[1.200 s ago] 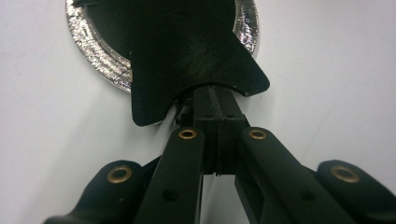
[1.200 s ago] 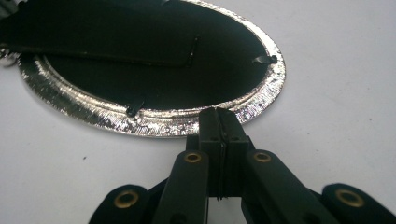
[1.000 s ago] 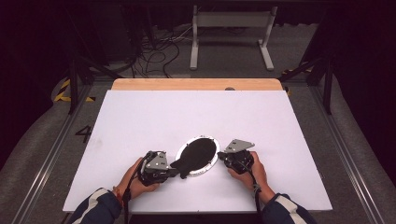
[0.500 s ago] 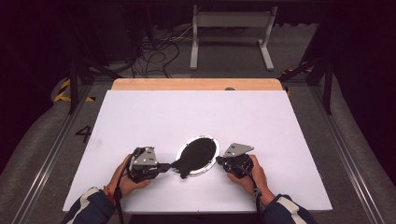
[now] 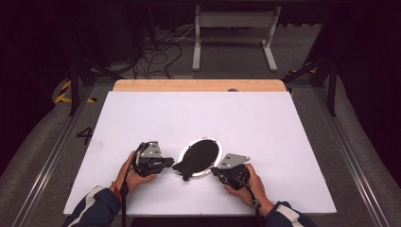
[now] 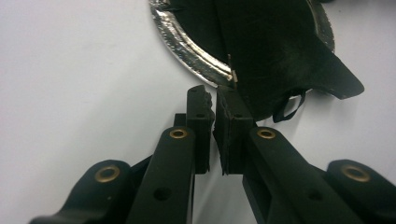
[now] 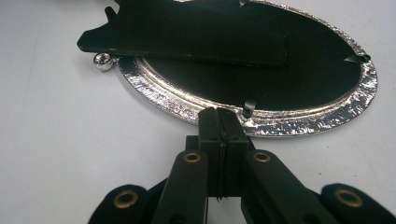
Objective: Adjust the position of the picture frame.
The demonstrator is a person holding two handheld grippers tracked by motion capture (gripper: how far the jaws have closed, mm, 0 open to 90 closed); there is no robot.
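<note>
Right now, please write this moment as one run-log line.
left hand-held gripper: jaws just opening, nothing between | right hand-held gripper: shut, at oval frame rim

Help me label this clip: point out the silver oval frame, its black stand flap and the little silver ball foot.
silver oval frame [image 7: 308,122]: right gripper view, on its hammered near rim.
black stand flap [image 7: 187,37]: right gripper view, on the middle of the flap.
silver ball foot [image 7: 102,61]: right gripper view, on the ball itself.

An oval frame [image 5: 215,163] lay face down on the near half of the table [image 5: 265,123], with its back panel [image 5: 196,158] on top of it and poking out past the near-left rim. Left gripper [image 5: 166,163] sat just left of it, right gripper [image 5: 218,170] at its near-right edge.
</note>
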